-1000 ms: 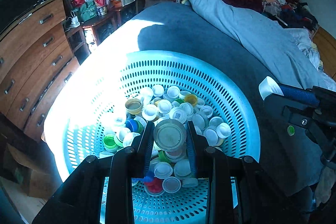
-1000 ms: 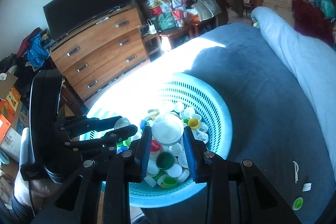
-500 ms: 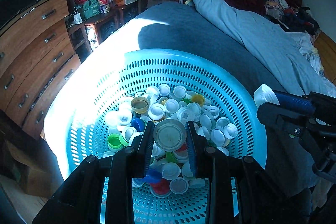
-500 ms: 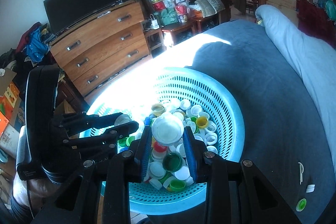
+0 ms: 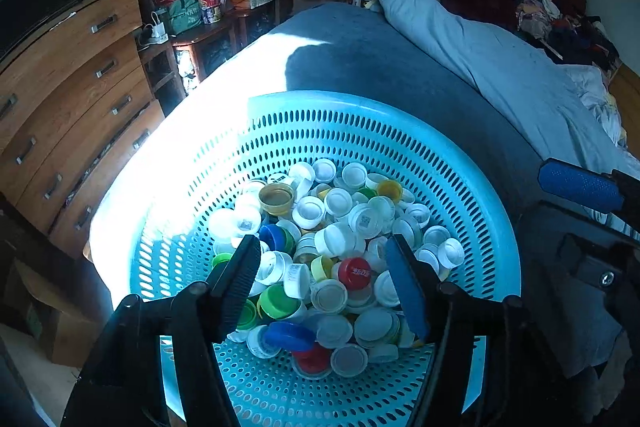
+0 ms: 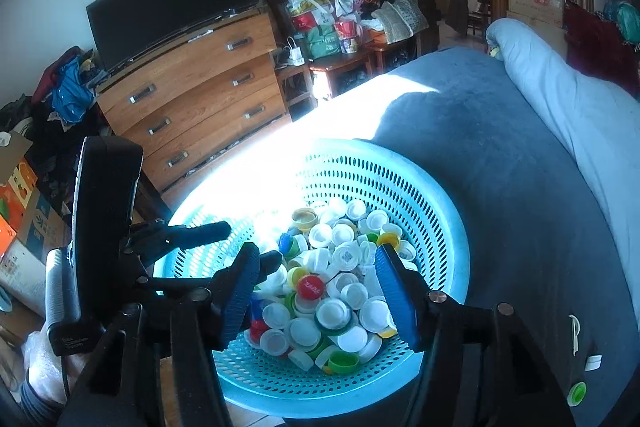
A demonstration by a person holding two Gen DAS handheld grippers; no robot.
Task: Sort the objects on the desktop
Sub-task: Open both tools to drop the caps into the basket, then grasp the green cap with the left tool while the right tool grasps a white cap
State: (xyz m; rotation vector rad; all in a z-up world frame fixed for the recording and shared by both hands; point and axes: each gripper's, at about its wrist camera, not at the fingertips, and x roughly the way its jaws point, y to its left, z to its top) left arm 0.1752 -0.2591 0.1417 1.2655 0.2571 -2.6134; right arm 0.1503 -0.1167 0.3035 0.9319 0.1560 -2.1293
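Both over basket on bed: left hand-held gripper and right hand-held gripper just opened, spread, holding nothing. Caps heaped inside.

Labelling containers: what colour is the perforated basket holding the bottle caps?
Light blue, turquoise-like basket; clearest in the left wrist view.

Both wrist views steeply down, close over shared basket.
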